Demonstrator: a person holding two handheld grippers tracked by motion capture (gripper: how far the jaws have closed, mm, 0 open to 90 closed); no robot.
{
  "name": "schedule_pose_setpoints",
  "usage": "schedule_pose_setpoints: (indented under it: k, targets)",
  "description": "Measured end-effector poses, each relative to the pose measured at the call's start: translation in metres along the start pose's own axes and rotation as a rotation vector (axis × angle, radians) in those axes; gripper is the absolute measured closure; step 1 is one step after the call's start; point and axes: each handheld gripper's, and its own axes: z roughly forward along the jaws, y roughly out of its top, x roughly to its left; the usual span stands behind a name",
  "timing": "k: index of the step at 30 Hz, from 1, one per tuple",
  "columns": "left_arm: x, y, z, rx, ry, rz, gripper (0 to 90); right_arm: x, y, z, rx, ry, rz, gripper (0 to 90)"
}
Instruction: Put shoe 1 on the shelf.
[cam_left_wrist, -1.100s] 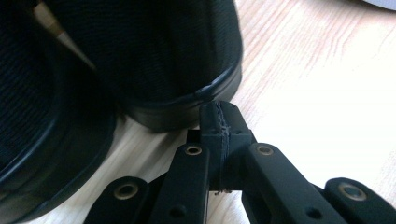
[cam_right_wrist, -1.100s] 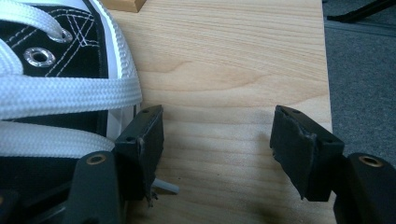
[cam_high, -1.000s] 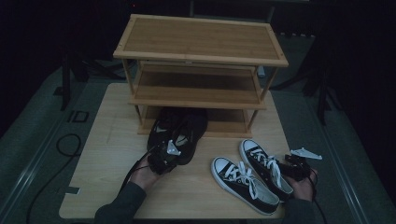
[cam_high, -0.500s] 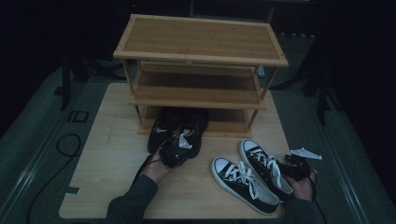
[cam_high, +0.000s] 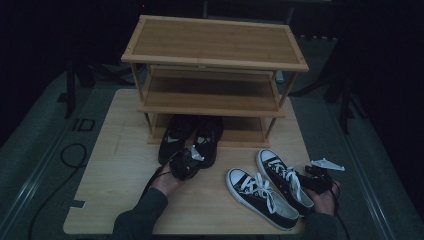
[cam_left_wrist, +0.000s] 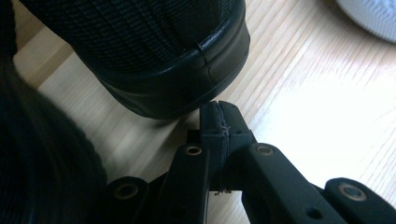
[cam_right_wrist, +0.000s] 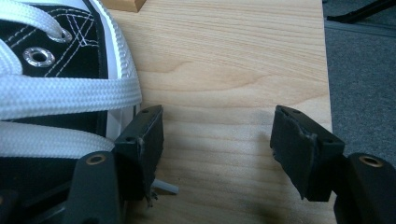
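Resting at the near right corner of the table (cam_high: 110, 170), the right gripper (cam_high: 320, 178) lies just beside the outer shoe of the black-and-white sneakers (cam_high: 272, 187). In the right gripper view its jaws stand wide apart over bare wood, nothing between them; the left-hand jaw sits against the white sole edge and laces of that sneaker (cam_right_wrist: 60, 88). The pair lies side by side near the front edge, right of centre, toes pointing toward the far left.

Nearer the middle of the table, the left gripper (cam_high: 186, 164) is held by a sleeved hand coming in from the front edge. Its jaws are pressed fully together with nothing clamped, as the left gripper view shows (cam_left_wrist: 218, 123). Their tip sits just beside the heel of one of the black shoes (cam_left_wrist: 154, 56); contact cannot be confirmed.

Those black shoes (cam_high: 192, 137) stand side by side, toes under the bottom shelf of the wooden shoe rack (cam_high: 215, 47), heels projecting onto the table. The rack occupies the far half of the table, three tiers.
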Motion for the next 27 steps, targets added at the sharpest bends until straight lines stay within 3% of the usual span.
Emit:
schedule_pose_setpoints:
  k: [4, 5, 7, 23, 27]
  targets:
    - [-0.004, 0.008, 0.006, -0.001, 0.022, 0.010, 90.0, 0.000, 0.000, 0.000, 0.000, 0.000, 0.000, 34.2]
    - [-0.003, 0.014, 0.010, 0.007, 0.046, 0.000, 90.0, 0.000, 0.000, 0.000, 0.000, 0.000, 0.000, 34.2]
    - [-0.002, 0.018, 0.014, 0.007, 0.056, -0.022, 90.0, 0.000, 0.000, 0.000, 0.000, 0.000, 0.000, 34.2]
    - [0.013, 0.043, 0.038, 0.028, 0.075, -0.084, 90.0, 0.000, 0.000, 0.000, 0.000, 0.000, -0.003, 34.1]
    - [0.014, 0.049, 0.042, 0.035, 0.084, -0.073, 90.0, 0.000, 0.000, 0.000, 0.000, 0.000, -0.004, 34.1]
